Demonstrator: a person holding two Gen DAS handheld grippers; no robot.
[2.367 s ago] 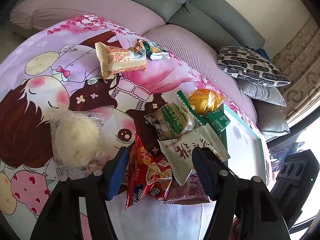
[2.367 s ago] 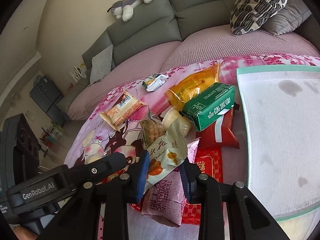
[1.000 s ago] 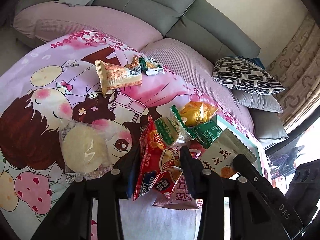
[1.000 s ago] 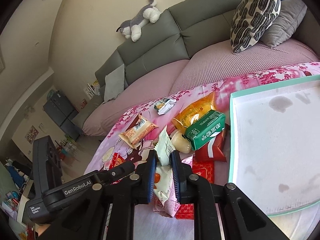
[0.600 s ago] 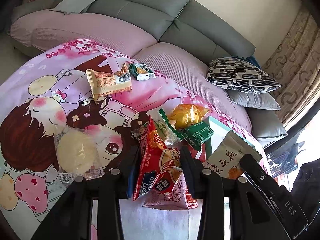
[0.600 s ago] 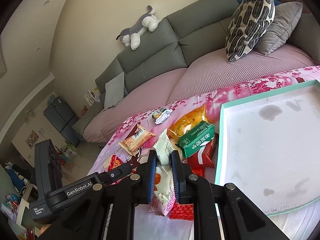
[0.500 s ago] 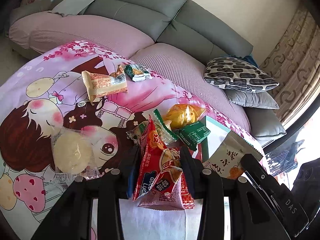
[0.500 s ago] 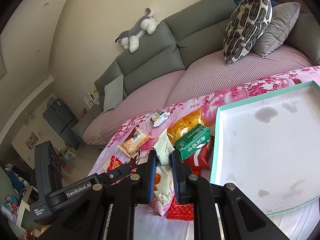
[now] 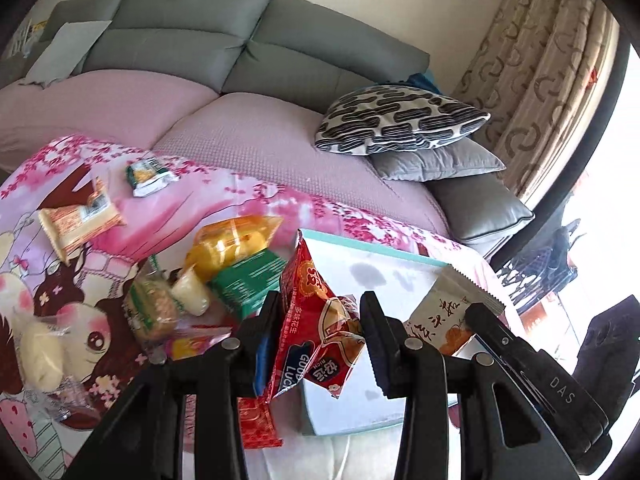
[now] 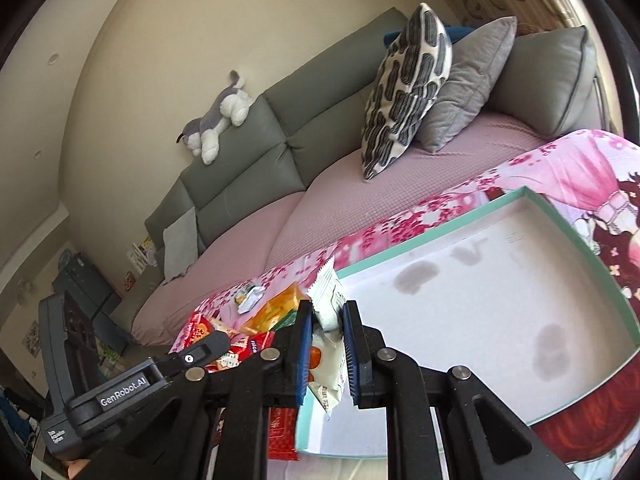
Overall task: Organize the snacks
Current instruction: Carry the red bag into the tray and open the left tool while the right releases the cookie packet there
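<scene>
Hanging clamped in the left gripper (image 9: 318,344), a red peanut packet (image 9: 316,328) and, pinched in the right gripper (image 10: 326,354), a pale snack pouch (image 10: 326,320) are poised at the still-empty tray (image 10: 472,240) ahead, several snacks (image 9: 224,248) left behind it

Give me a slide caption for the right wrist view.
Right gripper holds a pale snack packet above the empty teal-rimmed tray.

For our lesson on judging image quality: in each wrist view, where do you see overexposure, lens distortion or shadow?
Left wrist view: the window at right is blown out white; the sofa back bows from fisheye distortion, and corners go black. Right wrist view: evenly daylit, no glare; the tray rim curves, and grey blotches mark its white floor, shadow or stain unclear.
</scene>
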